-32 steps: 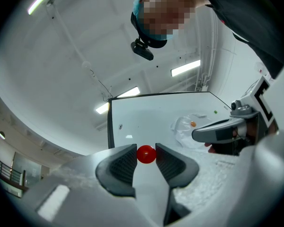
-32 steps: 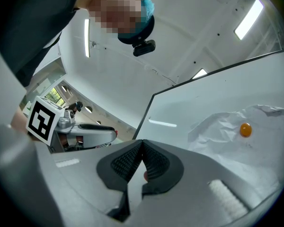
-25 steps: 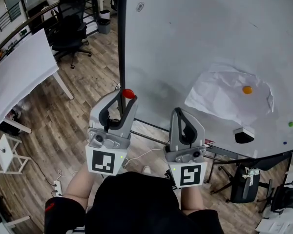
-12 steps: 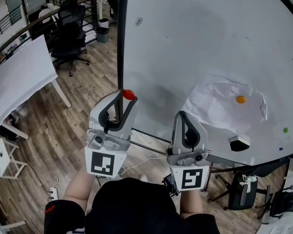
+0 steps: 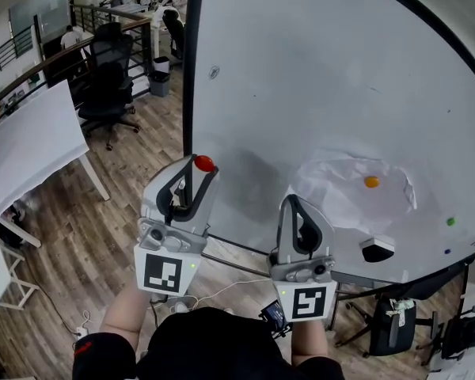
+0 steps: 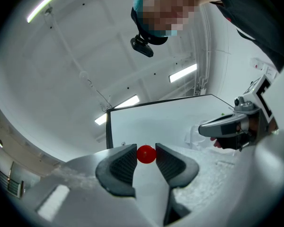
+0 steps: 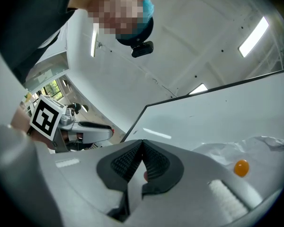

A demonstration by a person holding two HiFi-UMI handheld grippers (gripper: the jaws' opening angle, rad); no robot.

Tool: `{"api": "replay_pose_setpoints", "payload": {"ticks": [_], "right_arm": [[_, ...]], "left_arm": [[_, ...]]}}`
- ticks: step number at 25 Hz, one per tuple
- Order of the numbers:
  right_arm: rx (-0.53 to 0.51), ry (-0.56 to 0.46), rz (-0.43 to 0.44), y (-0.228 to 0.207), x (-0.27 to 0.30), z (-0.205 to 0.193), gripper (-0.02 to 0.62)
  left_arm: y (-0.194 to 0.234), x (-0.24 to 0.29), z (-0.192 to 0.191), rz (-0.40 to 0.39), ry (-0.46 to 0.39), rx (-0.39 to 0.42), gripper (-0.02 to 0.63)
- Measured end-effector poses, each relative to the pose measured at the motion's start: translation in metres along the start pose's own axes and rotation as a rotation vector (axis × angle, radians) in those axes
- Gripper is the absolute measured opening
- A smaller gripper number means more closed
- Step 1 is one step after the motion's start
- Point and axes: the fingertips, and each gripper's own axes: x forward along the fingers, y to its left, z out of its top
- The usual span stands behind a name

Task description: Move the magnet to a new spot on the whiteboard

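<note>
A round red magnet [image 6: 146, 154] sits between the pads of my left gripper [image 6: 146, 156], which is shut on it. In the head view that magnet [image 5: 203, 163] is held at the tip of the left gripper [image 5: 199, 169], in front of the lower left part of the whiteboard [image 5: 317, 77], near its black frame. Whether it touches the board I cannot tell. My right gripper [image 5: 295, 204] is beside it to the right, also raised toward the board. Its jaws [image 7: 141, 146] are shut with nothing between them.
An orange magnet [image 5: 371, 182] pins a crumpled white sheet [image 5: 340, 200] to the board. Below it lies a black eraser [image 5: 378, 249], with a green magnet [image 5: 450, 222] further right. A small grey dot [image 5: 214, 73] sits high on the board. Office chairs [image 5: 107, 85] and a white table [image 5: 28, 145] stand at left.
Both grippers have risen along the board, the red magnet still in the left one. The head view has tilted up, so the sheet and eraser sit lower in the picture.
</note>
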Motion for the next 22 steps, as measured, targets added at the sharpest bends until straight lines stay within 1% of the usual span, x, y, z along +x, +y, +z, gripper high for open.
{"api": "replay_pose_setpoints", "payload": {"ticks": [3,11,18,22], "right_arm": [[0.011,-0.006,-0.007,-0.004,0.004,0.004,0.002],[-0.002,-0.029,-0.015,-0.015,0.014,0.015,0.002],[-0.044,-0.064,-0.028,-0.025,0.022,0.033,0.002],[-0.046,-0.093,-0.030,-0.029,0.025,0.045,0.002]], "left_arm": [[0.005,0.008,0.006,0.001,-0.014,0.003,0.132],[0.011,0.034,0.025,0.009,-0.067,-0.009,0.132],[0.009,0.058,0.049,-0.025,-0.126,0.014,0.132],[0.010,0.072,0.061,-0.037,-0.152,0.027,0.132]]}}
